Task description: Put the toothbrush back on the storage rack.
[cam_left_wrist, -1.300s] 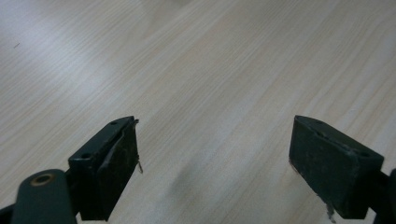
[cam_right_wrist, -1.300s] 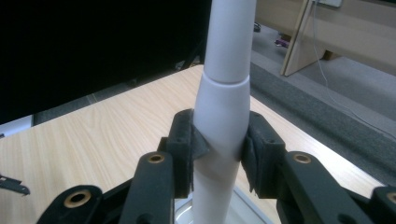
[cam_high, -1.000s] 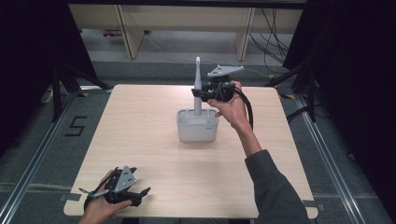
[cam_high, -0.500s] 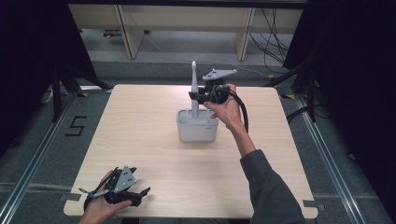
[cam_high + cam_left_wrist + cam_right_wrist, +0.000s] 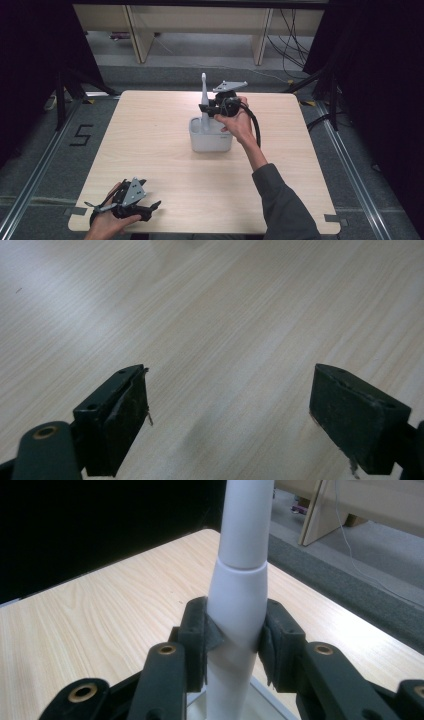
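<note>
Table point(image 5: 165, 150): light wood-grain top, carrying the white holder a little beyond its middle; also seen as bare grain under the left gripper point(image 5: 225, 315) and as a far corner past the right one point(image 5: 100, 610).
Right forearm point(image 5: 280, 200): grey sleeve, coming in from the near edge of the table, right of the holder, reaching up to it.
White holder point(image 5: 210, 139): squarish open-topped tub, standing upright on the table; near rim glimpsed at the bottom of the right gripper view point(image 5: 260, 700).
Right gripper point(image 5: 206, 109): held over the far rim of the holder, grey three-cornered plate on top, black cable looping down the right side of the hand; clenched on the toothbrush (both pads point(image 5: 200, 635) pressed against the handle from either side) point(image 5: 235, 637).
Electric toothbrush point(image 5: 204, 100): white, upright or nearly so, lower end down inside the holder at its left part, slim neck rising well above the rim; thick handle stepping to a narrower neck in the right gripper view point(image 5: 237, 595). Whether its foot touches the holder's floor cannot be told.
Left gripper point(image 5: 150, 207): resting at the near left corner of the table, well apart from the holder, held by the left hand point(image 5: 107, 222); released, jaws spread wide with only bare tabletop between them point(image 5: 230, 415).
</note>
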A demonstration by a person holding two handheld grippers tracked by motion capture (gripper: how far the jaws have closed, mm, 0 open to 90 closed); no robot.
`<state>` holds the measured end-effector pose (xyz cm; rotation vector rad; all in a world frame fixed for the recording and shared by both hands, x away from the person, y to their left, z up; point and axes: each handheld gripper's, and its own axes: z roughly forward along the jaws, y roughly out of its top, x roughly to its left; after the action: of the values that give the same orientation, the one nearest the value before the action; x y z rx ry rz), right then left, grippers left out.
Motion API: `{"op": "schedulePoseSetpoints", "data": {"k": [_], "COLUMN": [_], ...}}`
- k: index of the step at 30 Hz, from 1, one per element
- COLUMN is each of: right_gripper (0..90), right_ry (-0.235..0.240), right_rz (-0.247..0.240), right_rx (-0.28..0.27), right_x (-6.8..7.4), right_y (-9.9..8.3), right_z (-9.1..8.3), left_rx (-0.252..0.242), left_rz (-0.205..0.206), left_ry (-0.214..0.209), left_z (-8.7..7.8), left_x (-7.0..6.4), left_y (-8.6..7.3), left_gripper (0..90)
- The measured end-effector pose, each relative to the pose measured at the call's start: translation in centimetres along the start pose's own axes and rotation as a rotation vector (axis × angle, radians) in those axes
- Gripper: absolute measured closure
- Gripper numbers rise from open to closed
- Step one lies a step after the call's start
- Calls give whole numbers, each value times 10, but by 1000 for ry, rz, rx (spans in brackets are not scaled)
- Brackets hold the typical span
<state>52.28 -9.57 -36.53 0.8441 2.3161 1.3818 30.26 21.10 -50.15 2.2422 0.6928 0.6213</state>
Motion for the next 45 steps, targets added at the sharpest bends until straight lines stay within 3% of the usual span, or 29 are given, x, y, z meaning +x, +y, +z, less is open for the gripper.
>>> {"op": "schedulePoseSetpoints", "data": {"k": [2,3,5,6,7,14,15,16,21,22,24,25,30,32,38,42,43,45], "right_gripper": [670,670,670,670,670,669,669,669,669,669,669,669,669,668,668,669,669,669], "right_ry": [-4,2,-3,3,-2,-6,-14,-1,-9,-6,1,-4,5,4,1,0,5,4], "right_rz": [-24,3,-14,11,-7,8,-12,7,-10,9,24,-6,26,25,32,-3,19,18], "right_rx": [-6,7,-1,13,1,37,22,43,35,39,55,44,67,68,61,71,78,65], "right_x": [-1,0,-2,-2,-3,-2,-3,-2,-3,-2,-2,-4,-5,-5,-3,-5,-3,-4], "right_y": [-2,-4,-6,-8,-9,-15,-15,-15,-20,-22,-25,-26,-30,-31,-31,-32,-33,-35], "right_z": [3,4,8,9,11,16,18,18,22,23,23,24,25,25,27,26,26,28], "left_rx": [-3,-2,-3,-1,-1,-1,-1,0,-2,-1,-6,-4,4,1,-4,3,0,0], "left_rz": [-3,-3,-2,-1,-2,-2,-1,0,-2,-1,-3,-1,5,0,-1,1,0,-1], "left_ry": [-1,0,2,-1,-3,-1,-3,-4,-5,-3,4,4,9,-5,5,-5,-2,-2], "left_z": [0,0,0,0,0,0,0,0,0,0,1,1,1,0,0,0,0,0], "left_x": [0,0,0,0,0,0,0,0,0,0,-1,-1,0,0,-1,0,-1,-1], "left_y": [0,0,0,0,0,0,0,0,0,0,0,0,0,0,0,0,0,0], "left_gripper": [152,152,151,152,151,151,151,151,151,152,151,152,151,151,151,151,151,151]}}
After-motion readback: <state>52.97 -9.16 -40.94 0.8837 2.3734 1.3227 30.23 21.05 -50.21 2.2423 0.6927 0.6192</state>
